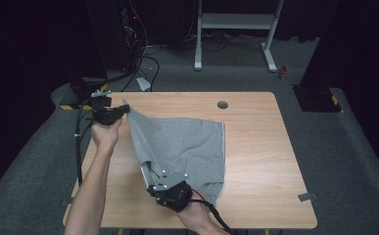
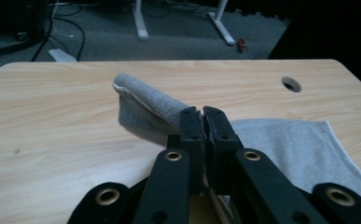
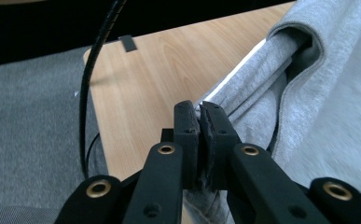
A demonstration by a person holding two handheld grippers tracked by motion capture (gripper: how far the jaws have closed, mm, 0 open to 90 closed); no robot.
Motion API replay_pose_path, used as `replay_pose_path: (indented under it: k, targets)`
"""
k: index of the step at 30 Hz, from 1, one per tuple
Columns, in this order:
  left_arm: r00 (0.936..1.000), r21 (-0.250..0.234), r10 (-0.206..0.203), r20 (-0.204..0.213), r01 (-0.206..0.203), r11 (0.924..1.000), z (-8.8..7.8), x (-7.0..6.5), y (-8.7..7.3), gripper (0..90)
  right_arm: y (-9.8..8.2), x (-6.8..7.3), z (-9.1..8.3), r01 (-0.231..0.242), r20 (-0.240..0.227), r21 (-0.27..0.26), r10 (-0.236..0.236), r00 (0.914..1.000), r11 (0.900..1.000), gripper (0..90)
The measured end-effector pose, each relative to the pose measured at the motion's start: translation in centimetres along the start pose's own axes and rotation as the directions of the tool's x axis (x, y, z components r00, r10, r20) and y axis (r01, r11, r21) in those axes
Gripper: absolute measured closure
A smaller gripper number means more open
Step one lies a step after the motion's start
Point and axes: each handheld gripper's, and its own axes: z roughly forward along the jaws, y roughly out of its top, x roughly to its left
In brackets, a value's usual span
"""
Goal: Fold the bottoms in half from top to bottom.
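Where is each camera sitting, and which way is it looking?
High view: above the person's side, looking forward and down on the table; both forearms, left gripper and right gripper show.
Left gripper view: rides the left gripper, looking along its shut jaws across the table to the floor beyond.
Right gripper view: rides the right gripper, looking along its shut jaws toward the table's edge.
Shared: all three show the grey cloth, pinched by both grippers.
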Motion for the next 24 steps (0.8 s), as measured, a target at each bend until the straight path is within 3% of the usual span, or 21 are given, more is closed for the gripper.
replay_pose_path:
  k: [10,24]
  targets:
    - [0.9940,0.008,0.083,0.071,-0.084,0.9964,3.8,-5.0,0.8,87.0,-3.7,-1.5,-2.7,-0.076,0.075,-0.038,0.078,0.9941,0.996,85.5]
    - [0.9717,0.009,0.195,0.133,-0.198,0.9802,6.7,-10.8,1.9,86.9,-7.0,-2.2,-5.7,-0.144,0.145,-0.079,0.154,0.9773,0.986,85.4]
